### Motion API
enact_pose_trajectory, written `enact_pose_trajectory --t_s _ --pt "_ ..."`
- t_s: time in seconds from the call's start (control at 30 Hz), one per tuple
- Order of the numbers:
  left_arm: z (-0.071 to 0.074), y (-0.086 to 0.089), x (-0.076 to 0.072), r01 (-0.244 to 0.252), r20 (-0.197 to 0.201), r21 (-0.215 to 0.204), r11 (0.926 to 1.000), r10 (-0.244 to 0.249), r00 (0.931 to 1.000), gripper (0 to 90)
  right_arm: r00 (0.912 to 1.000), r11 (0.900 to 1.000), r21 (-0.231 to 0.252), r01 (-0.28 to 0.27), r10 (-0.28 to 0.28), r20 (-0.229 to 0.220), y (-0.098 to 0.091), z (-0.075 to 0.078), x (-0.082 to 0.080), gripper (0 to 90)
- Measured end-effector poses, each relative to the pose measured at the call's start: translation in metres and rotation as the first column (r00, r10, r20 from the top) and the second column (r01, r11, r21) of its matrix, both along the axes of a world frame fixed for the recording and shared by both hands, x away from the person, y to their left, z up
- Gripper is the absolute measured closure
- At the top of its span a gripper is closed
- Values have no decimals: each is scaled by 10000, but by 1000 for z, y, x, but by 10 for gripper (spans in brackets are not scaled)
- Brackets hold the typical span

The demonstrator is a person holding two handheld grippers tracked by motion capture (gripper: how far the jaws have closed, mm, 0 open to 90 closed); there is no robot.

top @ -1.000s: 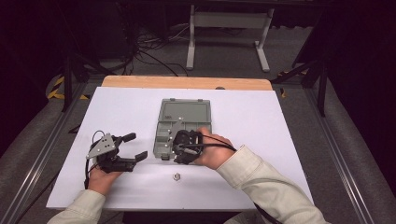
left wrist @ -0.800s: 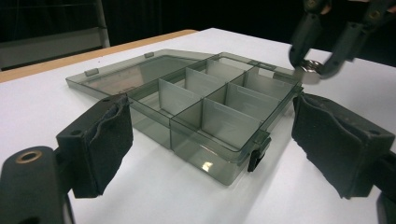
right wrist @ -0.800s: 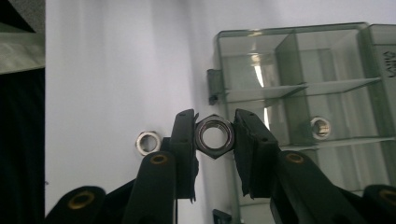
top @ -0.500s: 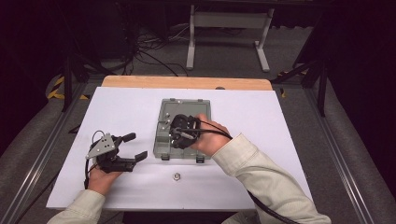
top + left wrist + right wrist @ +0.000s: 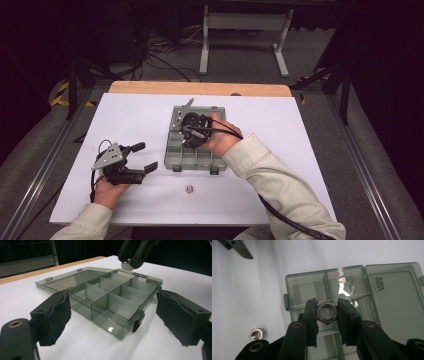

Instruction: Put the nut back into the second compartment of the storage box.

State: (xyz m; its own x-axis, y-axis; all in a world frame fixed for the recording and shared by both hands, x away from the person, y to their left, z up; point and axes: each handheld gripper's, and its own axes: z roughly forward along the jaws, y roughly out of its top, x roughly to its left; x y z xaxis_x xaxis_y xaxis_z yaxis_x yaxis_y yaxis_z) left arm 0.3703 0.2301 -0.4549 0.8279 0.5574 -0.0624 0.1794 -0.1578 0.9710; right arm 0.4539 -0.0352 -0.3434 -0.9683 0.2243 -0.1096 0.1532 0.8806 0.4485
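A smoky clear compartment box [image 5: 185,157] lies open mid-table, its lid [image 5: 395,297] folded flat on the far side. My right gripper [image 5: 326,313] is shut on a steel hex nut [image 5: 326,312] and hovers above the box's compartments [image 5: 117,296]; the nut [image 5: 127,265] also hangs over the box in the left gripper view. In the high view the right gripper [image 5: 192,131] sits over the box's middle. A second hex nut [image 5: 189,189] lies loose on the white table near the front edge. My left gripper [image 5: 142,157] rests open at the box's left, with nothing between its pads [image 5: 53,317].
The white tabletop [image 5: 300,150] has free room right of the box and along the front. A wooden strip [image 5: 200,88] edges the far side. The right gripper's cable [image 5: 295,222] trails along the sleeve. Dark floor and a metal stand lie beyond.
My right gripper has moved from the box's near edge farther over the compartments, carrying the nut. The left gripper has stayed in place.
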Motion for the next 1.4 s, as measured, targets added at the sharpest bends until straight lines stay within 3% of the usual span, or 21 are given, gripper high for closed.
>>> enact_pose_trajectory --t_s 0.6,1.4 --pt "-1 1 0 22 -44 -15 10000 -22 10000 134 9963 9964 171 832 -835 192 -2 -13 39 706" --pt "0 1 0 50 -75 -10 10000 -50 10000 136 9932 9932 -294 1131 -1138 -238 -3 -50 50 704"
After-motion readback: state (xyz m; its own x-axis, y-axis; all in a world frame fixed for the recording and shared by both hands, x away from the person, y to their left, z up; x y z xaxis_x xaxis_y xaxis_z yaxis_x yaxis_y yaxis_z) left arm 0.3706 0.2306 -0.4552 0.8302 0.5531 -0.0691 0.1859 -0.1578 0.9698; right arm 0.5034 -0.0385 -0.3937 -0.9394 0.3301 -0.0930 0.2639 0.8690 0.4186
